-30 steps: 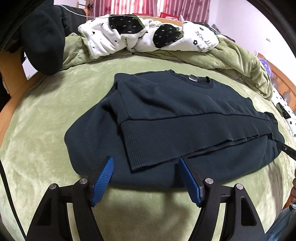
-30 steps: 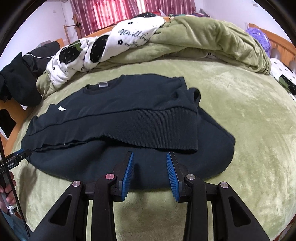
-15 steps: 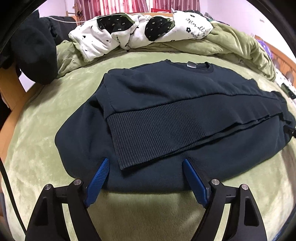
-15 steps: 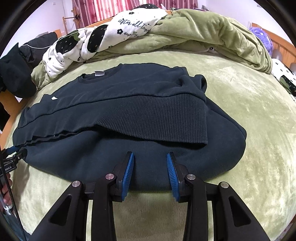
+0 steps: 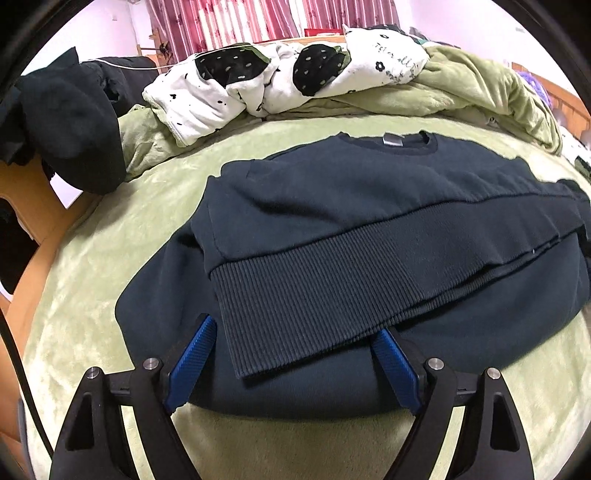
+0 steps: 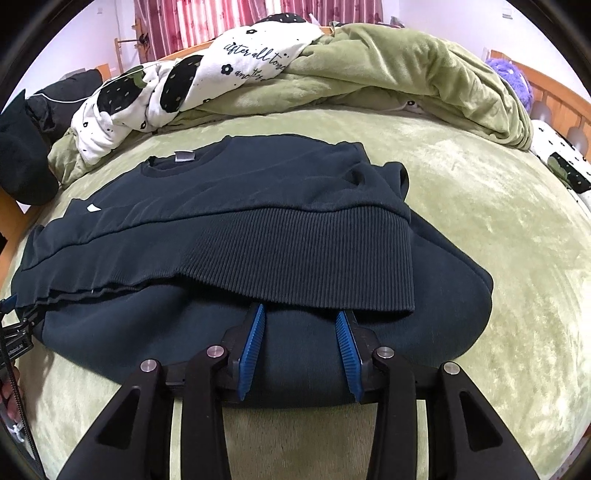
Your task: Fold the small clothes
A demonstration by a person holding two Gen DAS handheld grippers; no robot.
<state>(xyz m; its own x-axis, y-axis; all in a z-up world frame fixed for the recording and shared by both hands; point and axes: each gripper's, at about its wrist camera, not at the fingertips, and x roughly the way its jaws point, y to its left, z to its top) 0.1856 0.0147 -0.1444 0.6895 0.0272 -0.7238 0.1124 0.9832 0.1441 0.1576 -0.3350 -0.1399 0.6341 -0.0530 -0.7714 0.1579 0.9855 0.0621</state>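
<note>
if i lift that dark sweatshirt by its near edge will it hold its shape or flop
The dark sweatshirt will likely flop: it's soft cloth, creased and draped over itself. Its folded-back ribbed hem lies loose and will probably slide off. Doubled layers suggest some weight.

Setting: home bedroom. Evidence: bed with green plush cover (image 6: 480,221), rumpled green duvet (image 6: 424,74), white strawberry-print quilt (image 5: 258,85), wooden bed frame (image 5: 33,229), red-striped window curtains (image 5: 251,18), dark clothing heap (image 5: 70,125) at edge.
</note>
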